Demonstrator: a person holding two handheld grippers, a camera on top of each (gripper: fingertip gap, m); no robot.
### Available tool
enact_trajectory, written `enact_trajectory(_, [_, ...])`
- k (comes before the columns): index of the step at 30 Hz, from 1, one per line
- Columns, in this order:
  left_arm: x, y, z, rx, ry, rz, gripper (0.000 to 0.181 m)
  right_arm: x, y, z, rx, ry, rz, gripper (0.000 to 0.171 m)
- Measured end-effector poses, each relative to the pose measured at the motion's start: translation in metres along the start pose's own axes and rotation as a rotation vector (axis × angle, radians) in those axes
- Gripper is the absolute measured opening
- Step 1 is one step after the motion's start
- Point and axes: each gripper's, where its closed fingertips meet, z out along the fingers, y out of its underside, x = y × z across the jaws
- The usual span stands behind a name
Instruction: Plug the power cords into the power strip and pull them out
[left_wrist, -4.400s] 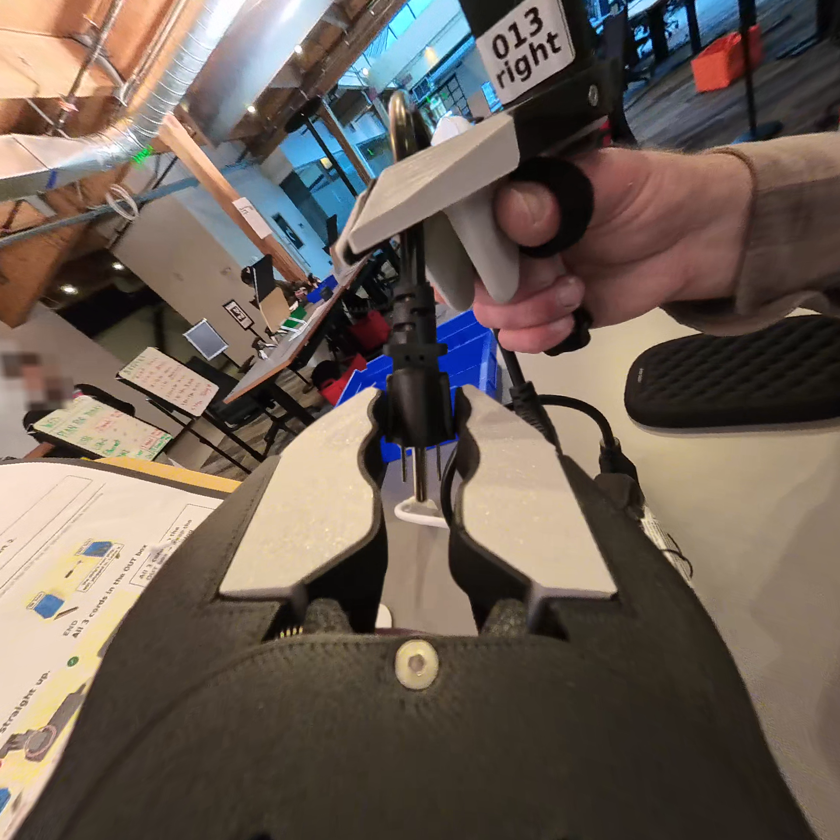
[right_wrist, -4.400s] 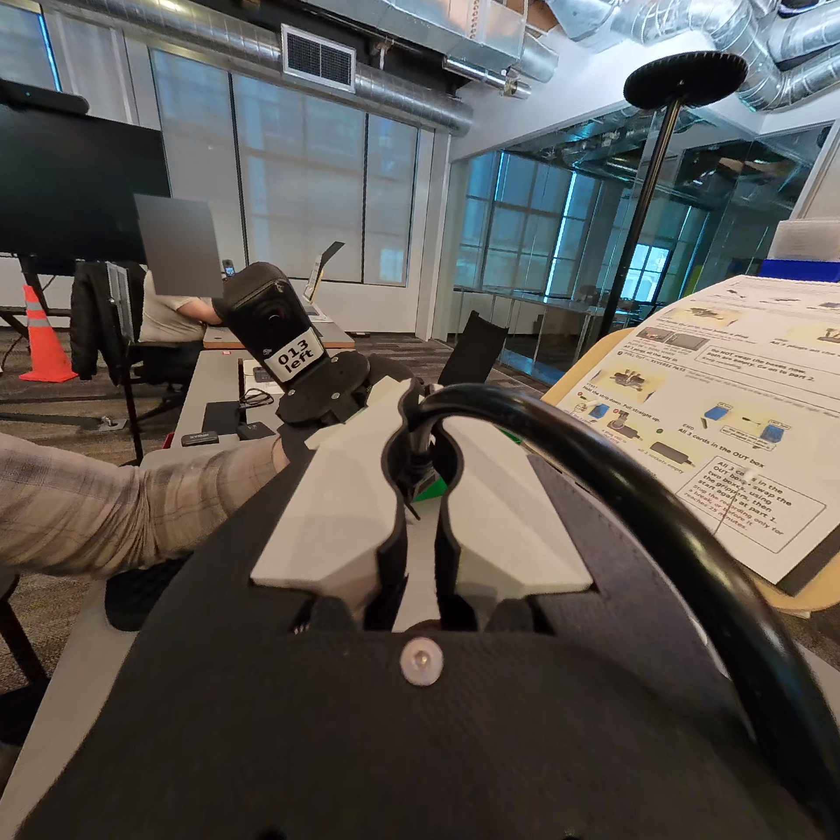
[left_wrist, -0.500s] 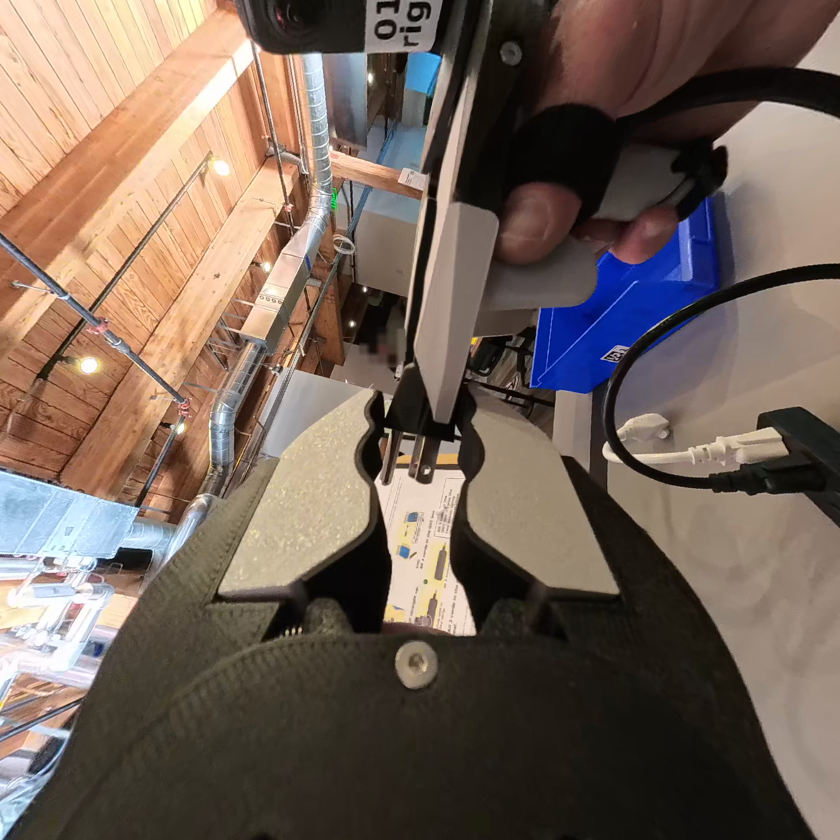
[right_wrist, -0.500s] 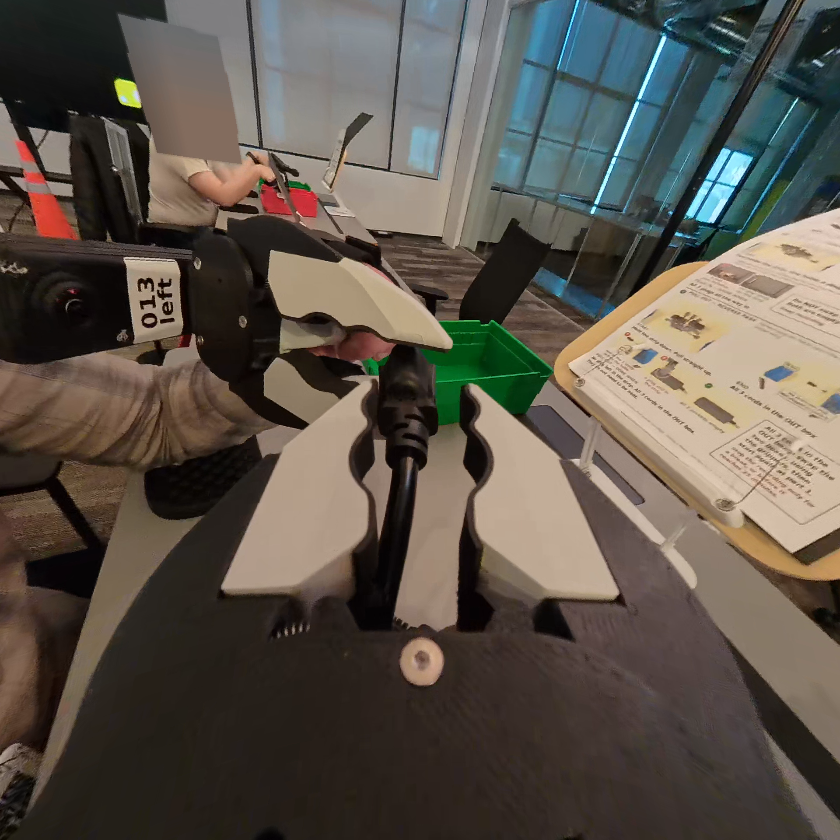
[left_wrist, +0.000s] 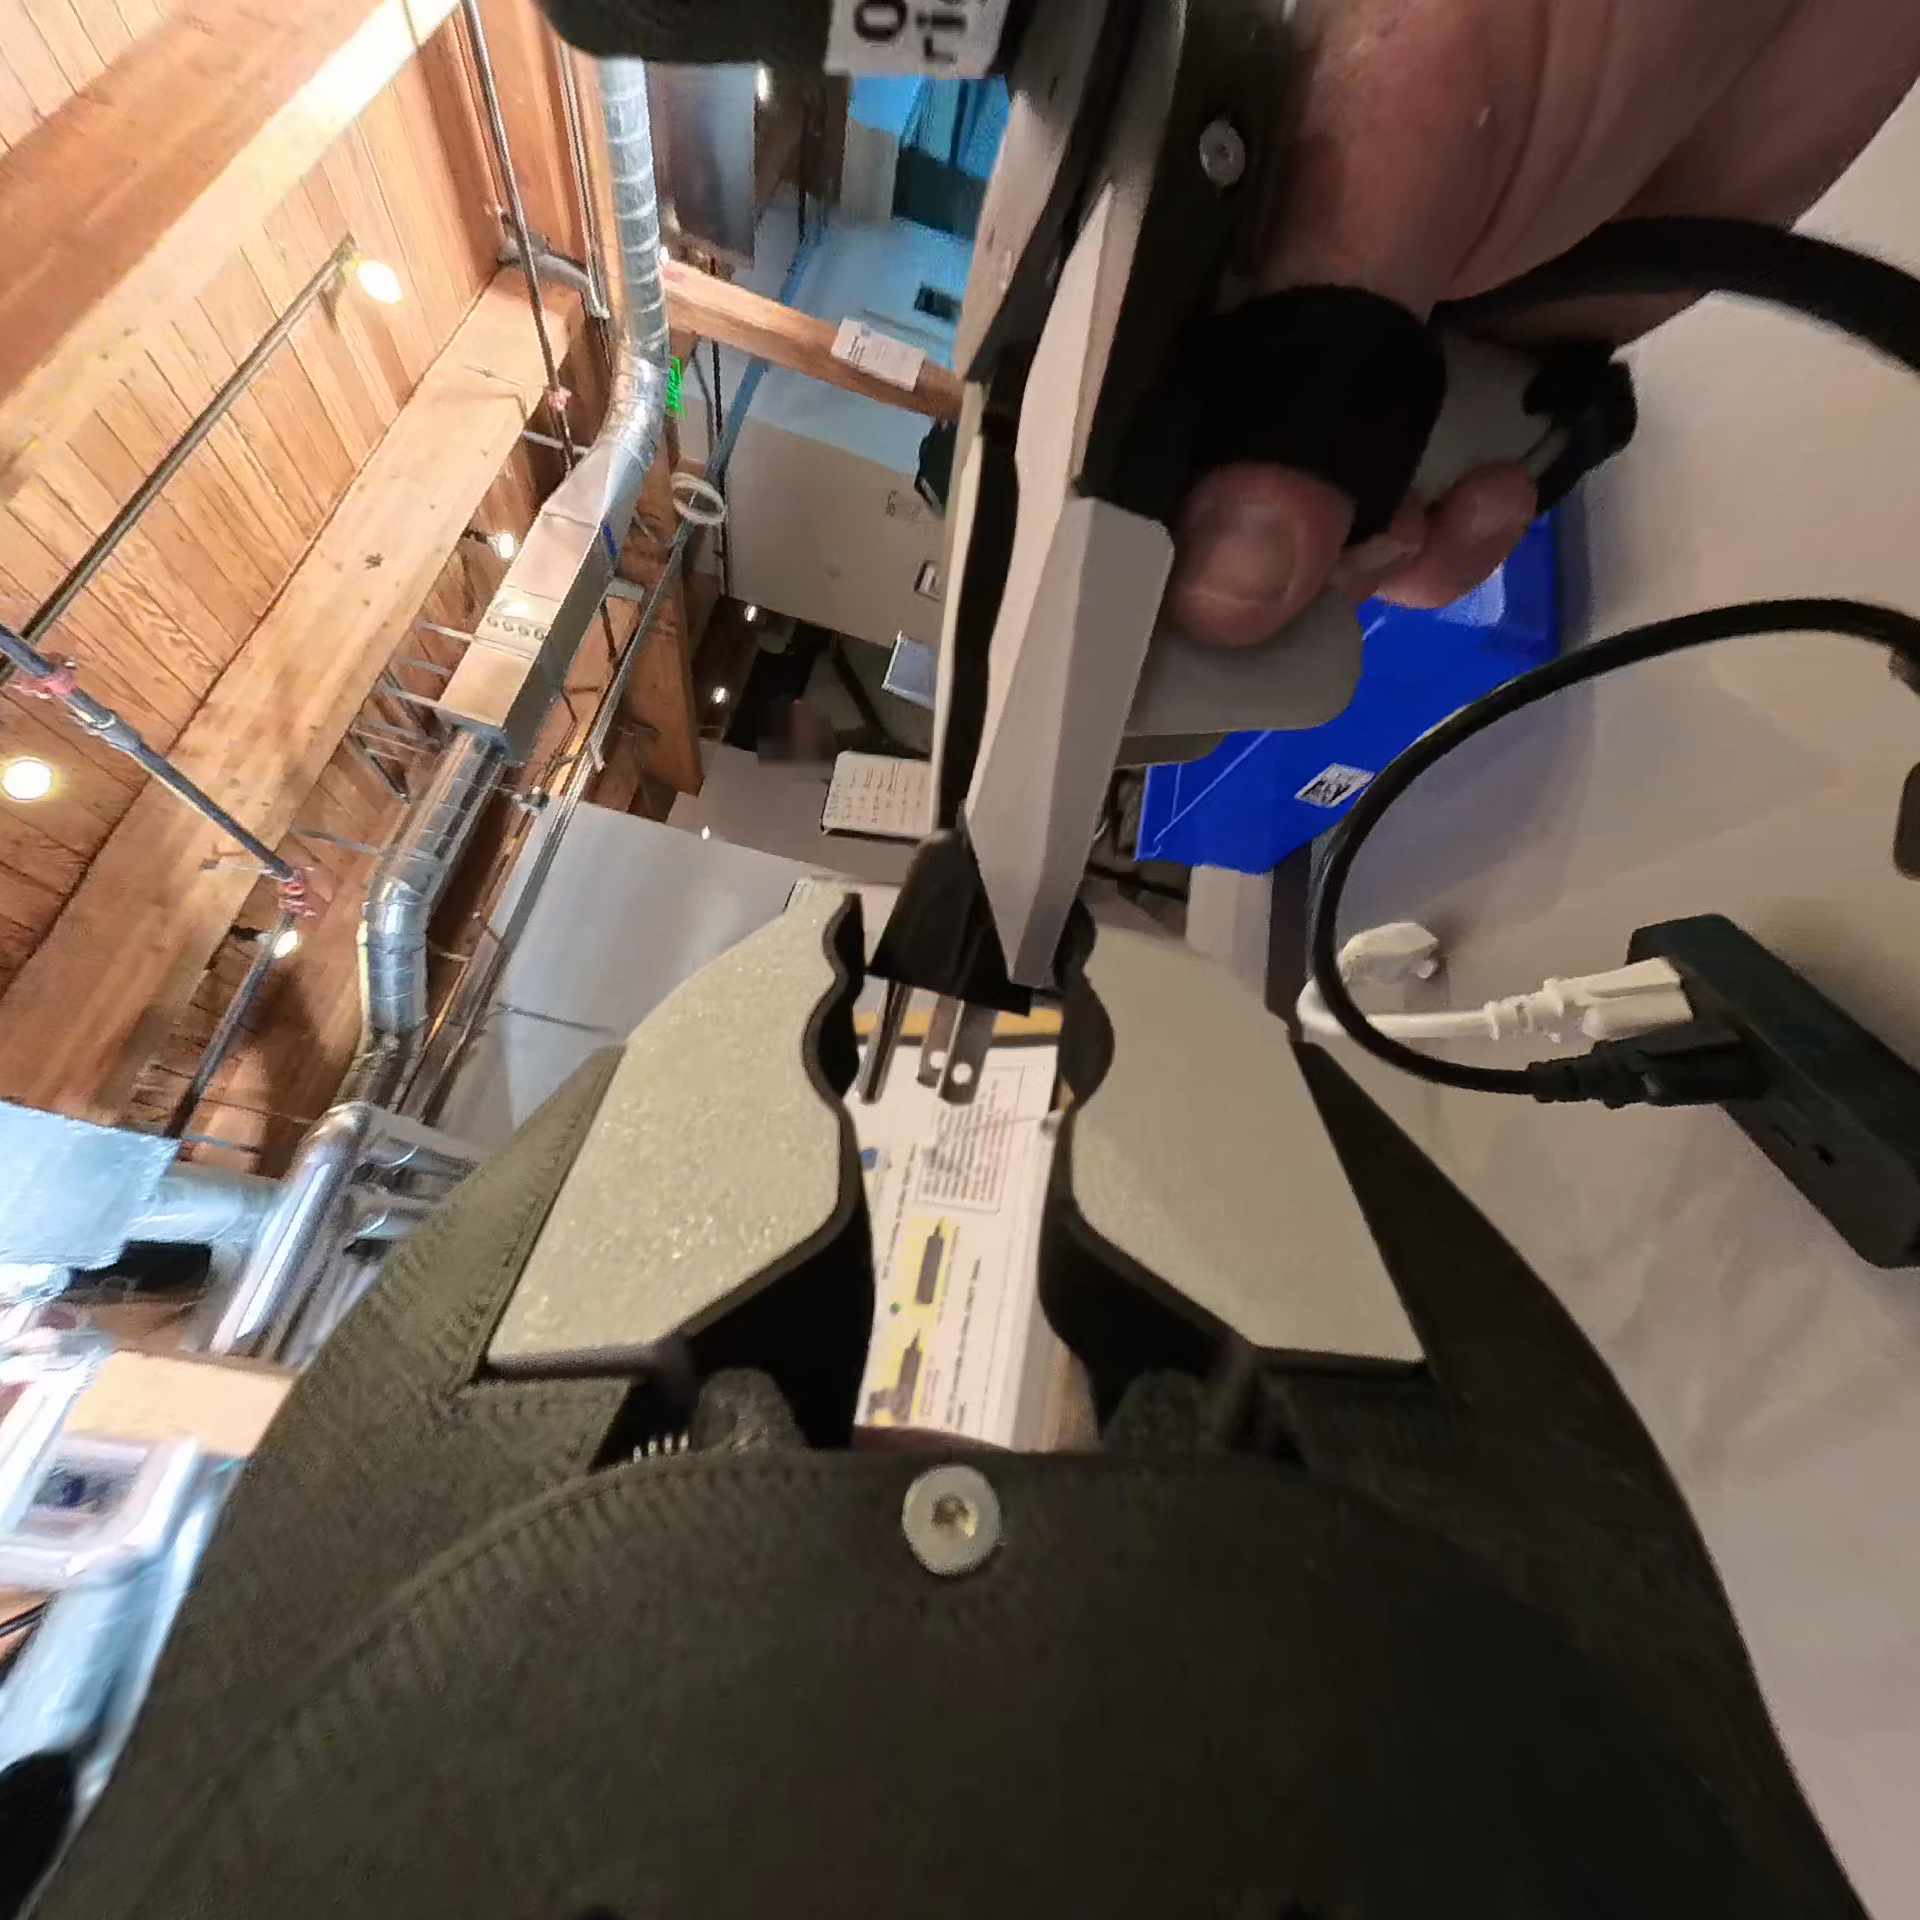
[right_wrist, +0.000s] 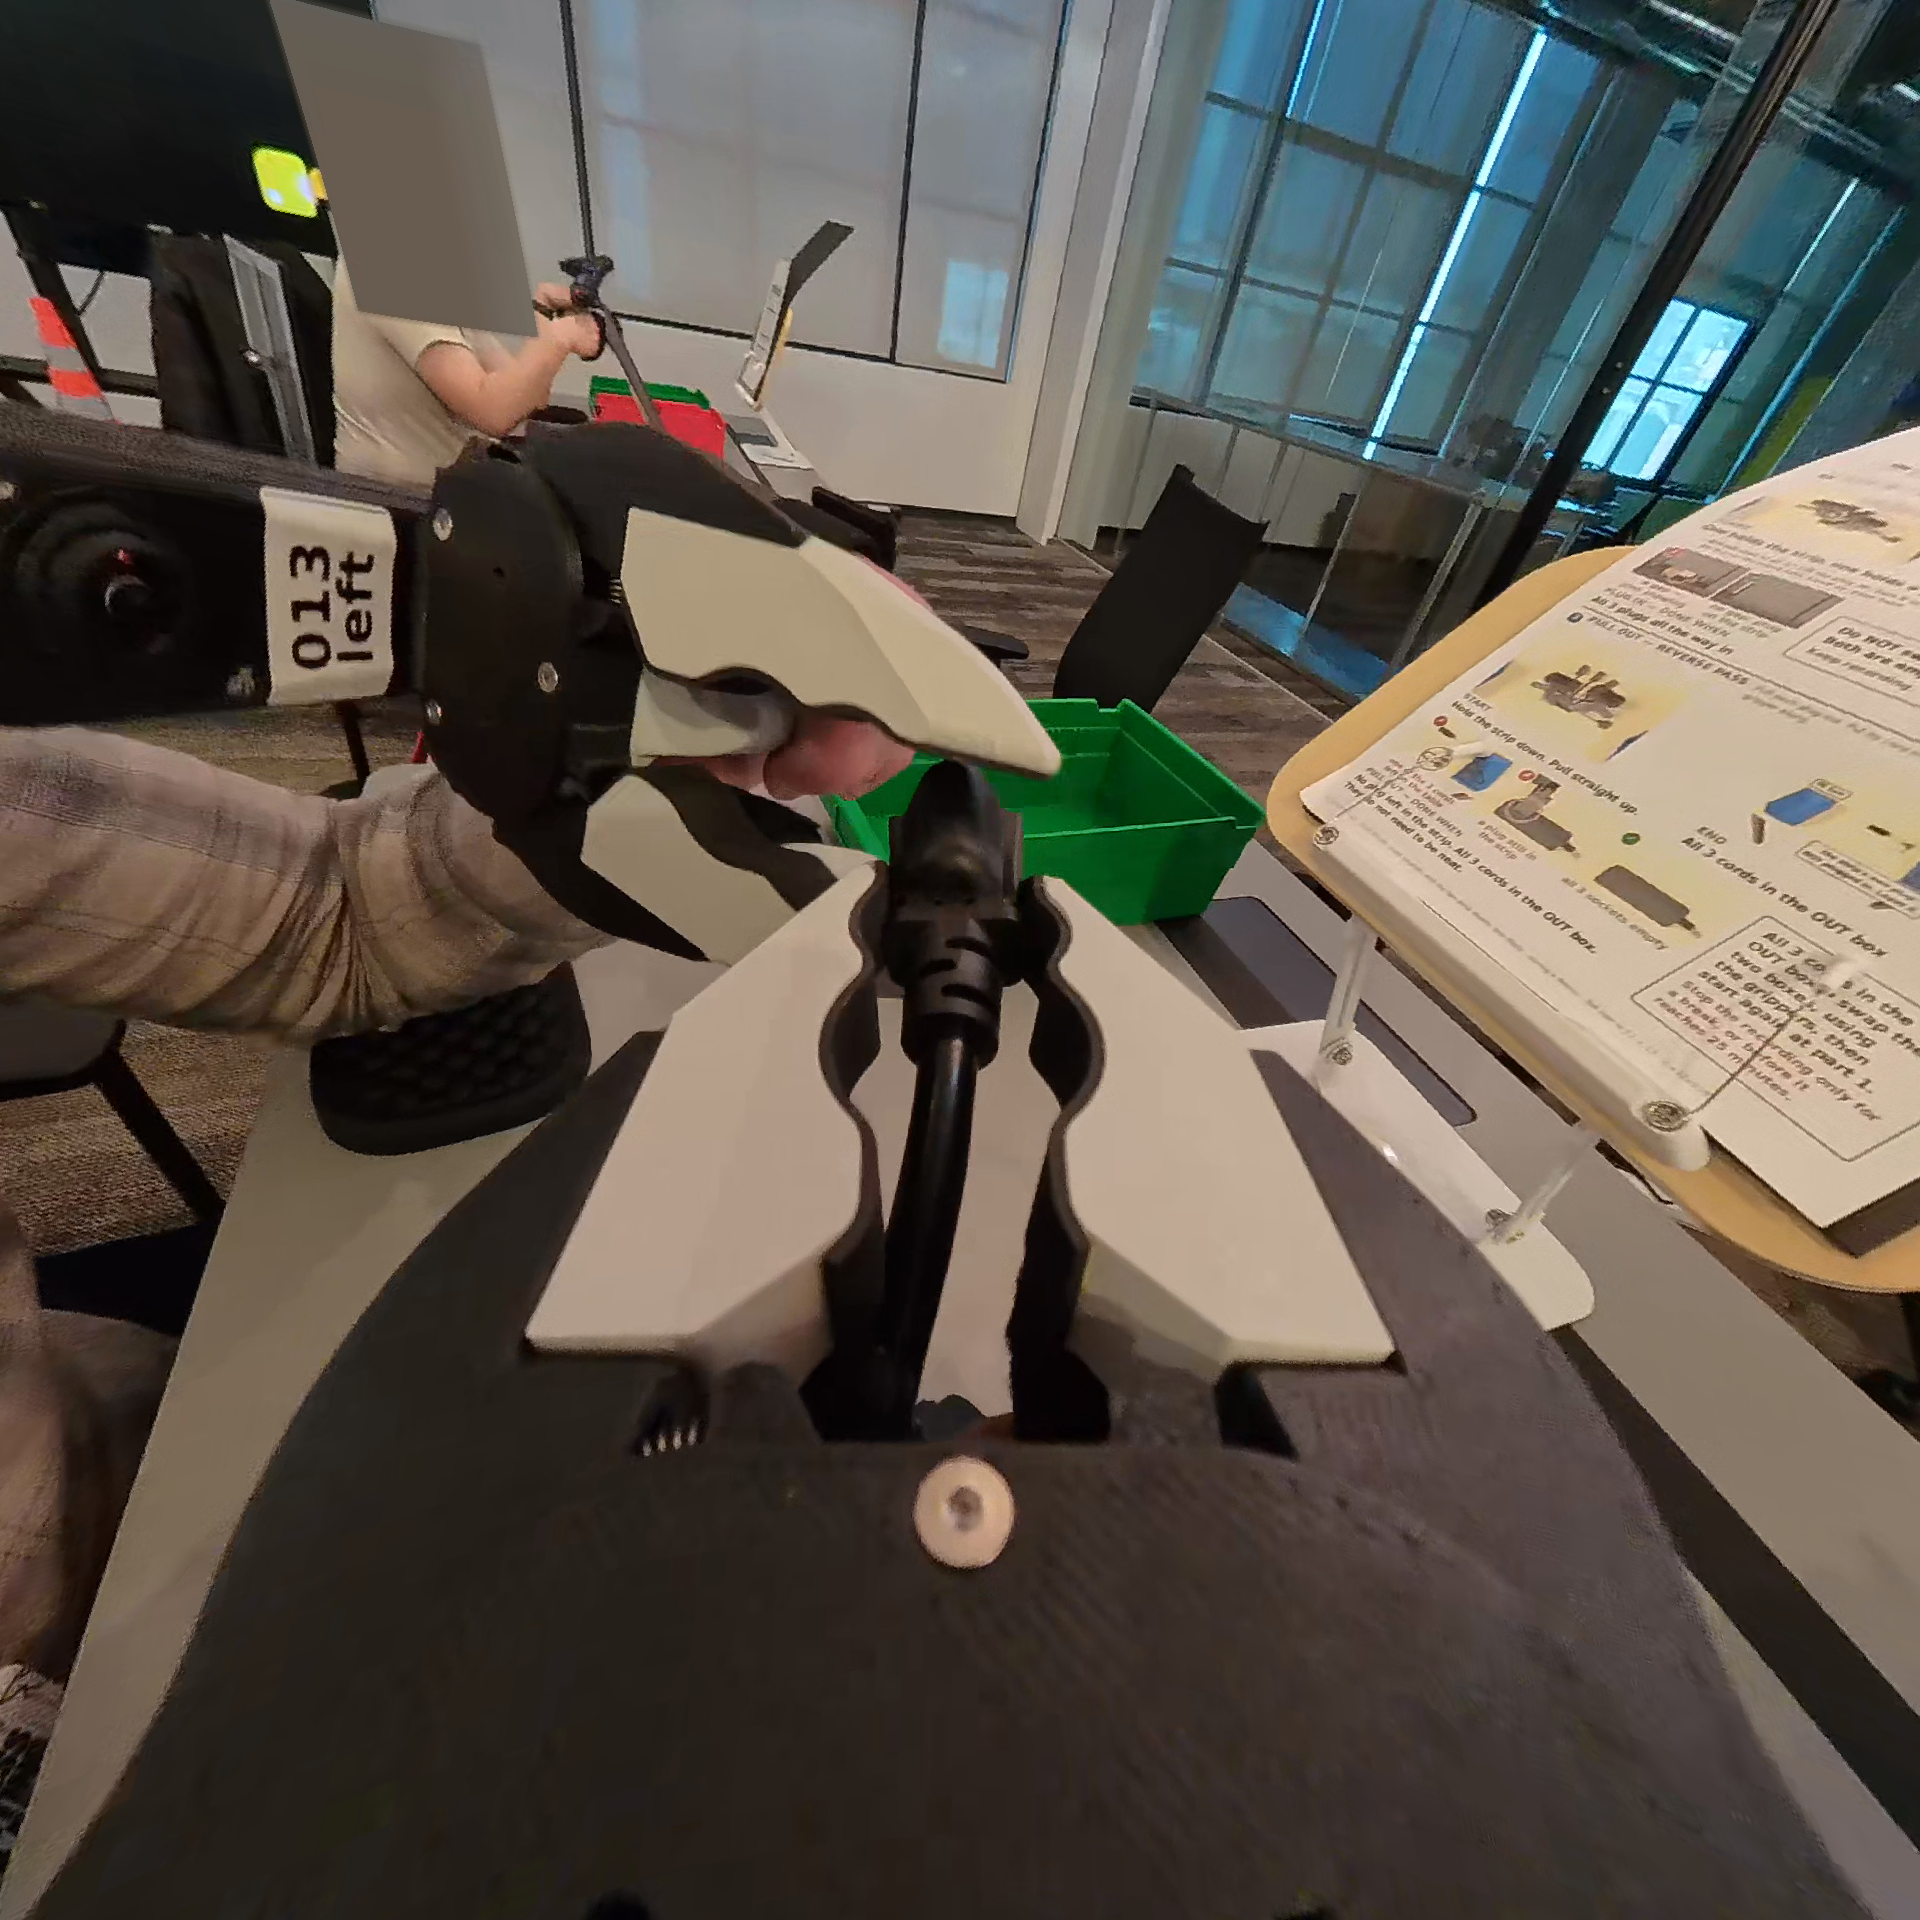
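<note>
A black power plug (left_wrist: 930, 920) hangs in the air, its three prongs pointing at the left wrist camera. My right gripper (right_wrist: 954, 904) is shut on the plug's body (right_wrist: 951, 852) from behind, and its black cord (right_wrist: 935, 1143) runs back between the fingers. My left gripper (left_wrist: 966, 925) is slightly open, with one fingertip on each side of the prong end. The right gripper's grey finger (left_wrist: 1039, 727) comes down from the top of the left wrist view. The black power strip (left_wrist: 1787, 1060) lies on the table with a white plug (left_wrist: 1590, 1008) and a black plug (left_wrist: 1652, 1070) in it.
A blue bin (left_wrist: 1403, 769) stands behind the strip. A green bin (right_wrist: 1143, 831) sits on the table beyond the plug. An instruction sheet on a tilted stand (right_wrist: 1662, 831) is at the right. A black wrist pad (right_wrist: 447, 1049) lies at the table's left edge.
The right gripper left the cord and closed on the plug body. In the last half second the left jaws widened a little and the plug turned between them.
</note>
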Motion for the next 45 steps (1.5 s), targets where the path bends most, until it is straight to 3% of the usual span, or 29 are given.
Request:
enact_trajectory(1, [-0.002,-0.001,-0.002,0.028,0.006,-0.031,0.038,0.002,-0.001,-0.001,0.002,0.002,-0.002,0.022])
enact_trajectory(9, [-0.019,0.015,-0.020,0.033,0.071,-0.135,0.042,-0.001,-0.011,-0.020,-0.058,-0.084,0.008,0.022])
enact_trajectory(14, [-0.007,0.033,-0.017,-0.038,0.167,-0.182,0.043,-0.007,-0.014,-0.036,-0.173,-0.134,-0.038,0.022])
enact_trajectory(19, [0.009,0.057,-0.007,-0.158,0.272,-0.269,0.057,0.001,-0.005,-0.056,-0.298,-0.117,-0.073,0.023])
enact_trajectory(25, [0.092,0.064,-0.007,-0.276,0.534,-0.441,0.073,0.004,0.007,-0.070,-0.364,-0.107,-0.097,0.022])
enact_trajectory(30, [0.186,0.076,-0.006,-0.390,0.717,-0.795,0.079,0.001,0.021,-0.072,-0.378,-0.116,-0.087,0.022])
enact_trajectory(34, [0.231,0.080,0.005,-0.442,0.795,-1.097,0.082,-0.003,0.027,-0.073,-0.374,-0.122,-0.087,0.022])
enact_trajectory(37, [0.254,0.083,0.012,-0.497,0.811,-1.155,0.083,-0.005,0.029,-0.075,-0.363,-0.128,-0.087,0.022])
enact_trajectory(41, [0.271,0.082,0.020,-0.517,0.814,-1.223,0.072,-0.006,0.034,-0.078,-0.353,-0.138,-0.084,0.023])
enact_trajectory(45, [0.273,0.079,0.022,-0.516,0.824,-1.279,0.045,-0.008,0.040,-0.080,-0.359,-0.149,-0.096,0.023])
